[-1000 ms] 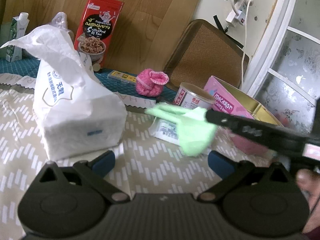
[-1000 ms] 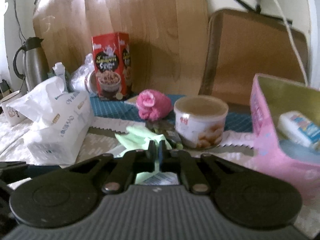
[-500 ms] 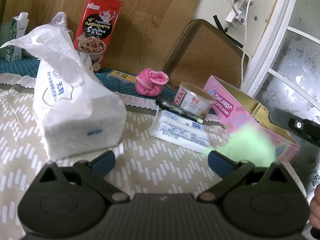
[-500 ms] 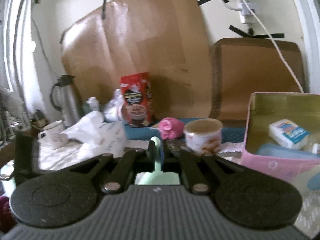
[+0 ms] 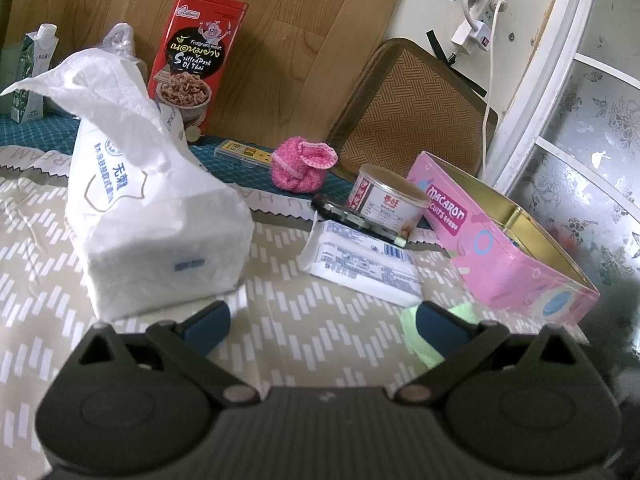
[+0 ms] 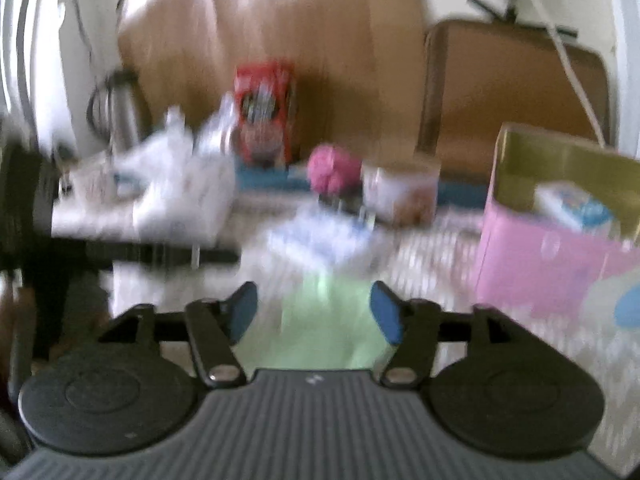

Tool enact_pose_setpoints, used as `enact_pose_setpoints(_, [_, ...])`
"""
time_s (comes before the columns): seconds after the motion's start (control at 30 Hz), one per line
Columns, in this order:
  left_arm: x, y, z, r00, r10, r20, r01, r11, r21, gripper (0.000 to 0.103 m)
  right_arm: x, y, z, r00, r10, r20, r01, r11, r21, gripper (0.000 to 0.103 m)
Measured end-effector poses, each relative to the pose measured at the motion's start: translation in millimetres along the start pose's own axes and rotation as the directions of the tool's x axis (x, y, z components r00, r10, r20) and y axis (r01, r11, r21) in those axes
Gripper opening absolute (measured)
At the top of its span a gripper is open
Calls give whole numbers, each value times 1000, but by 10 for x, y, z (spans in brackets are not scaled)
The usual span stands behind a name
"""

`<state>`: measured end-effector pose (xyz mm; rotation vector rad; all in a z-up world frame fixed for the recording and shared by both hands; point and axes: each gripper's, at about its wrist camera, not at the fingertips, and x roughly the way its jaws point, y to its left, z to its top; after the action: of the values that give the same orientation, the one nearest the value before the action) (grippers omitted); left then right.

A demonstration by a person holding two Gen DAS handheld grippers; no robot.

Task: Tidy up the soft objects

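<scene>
A light green cloth (image 6: 320,324) lies on the patterned tablecloth between the jaws of my right gripper (image 6: 314,310), which are opening and no longer press on it. In the left wrist view the green cloth (image 5: 424,340) shows partly behind the right fingertip of my left gripper (image 5: 320,322), which stands open and empty. A big white tissue pack (image 5: 152,216) stands at the left, a flat white wipes pack (image 5: 360,258) in the middle, a pink knitted ball (image 5: 302,164) behind it. The pink Macaron tin (image 5: 508,248) stands open at the right.
A food can (image 5: 386,202) sits on a dark phone beside the tin. A red snack tin (image 5: 196,60), a milk carton (image 5: 28,76) and a woven mat (image 5: 408,112) lean along the back wall. The tin (image 6: 560,232) holds a small white packet (image 6: 572,206). The right view is motion-blurred.
My right gripper carried the green cloth from the middle of the table to the right and toward me, then let go; the cloth now lies in front of the pink tin. The left gripper stayed still.
</scene>
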<state>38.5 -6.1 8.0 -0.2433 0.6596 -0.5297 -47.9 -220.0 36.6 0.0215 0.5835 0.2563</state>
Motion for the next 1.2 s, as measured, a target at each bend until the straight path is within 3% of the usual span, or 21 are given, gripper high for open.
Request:
enact_pose_setpoints(0.07, [1,1,1,1000,0,-1,0,1000,0,103,106,69,-137,996,-46,-80,42,998,-50,70])
enact_pose_setpoints(0.13, [-1,1,2,1000,0,0,0,1000,0,103,102,175,-223,997,-68,-49,62,992,-110,46])
enact_pose_setpoints(0.17, [-1,2,3,1000,-1,0,1,1000,0,103,99,209,-213,998,-38,-50,32,993,-114,19])
enact_pose_setpoints(0.2, [-3,4,5,1000,-1,0,1,1000,-1,103,101,242,-197,998,-41,-46,35,991,-128,9])
enact_pose_setpoints(0.3, [-4,8,2,1000,-4,0,4,1000,-5,103,116,337,-174,998,-51,-31,45,984,-173,8])
enact_pose_setpoints(0.43, [-3,5,0,1000,-3,0,3,1000,-4,103,-28,348,-81,999,22,44,-14,986,-163,9])
enact_pose_setpoints(0.53, [-3,1,-2,1000,-3,0,3,1000,-4,103,-62,338,-81,998,28,61,-16,984,-180,14])
enact_pose_setpoints(0.6, [-2,-5,-3,1000,-3,0,3,1000,-4,103,71,348,-135,1000,-4,-26,-1,982,-191,37])
enact_pose_setpoints(0.63, [-3,0,1,1000,-3,-1,3,1000,-4,103,139,326,-188,997,-34,-65,21,982,-188,41])
enact_pose_setpoints(0.67, [-1,-4,1,1000,-3,-1,3,1000,-4,103,102,295,-212,999,-36,-28,31,986,-164,51])
enact_pose_setpoints(0.73, [0,2,3,1000,-2,-1,2,1000,-2,103,81,239,-191,999,-4,-45,-1,992,-123,54])
enact_pose_setpoints(0.9, [2,0,-2,1000,-3,-1,3,1000,0,103,-49,195,-130,1000,23,18,-22,996,-84,81])
enact_pose_setpoints(1.2, [2,-4,-5,1000,-8,-1,8,1000,-1,103,153,226,-230,998,31,-59,-34,998,-62,89])
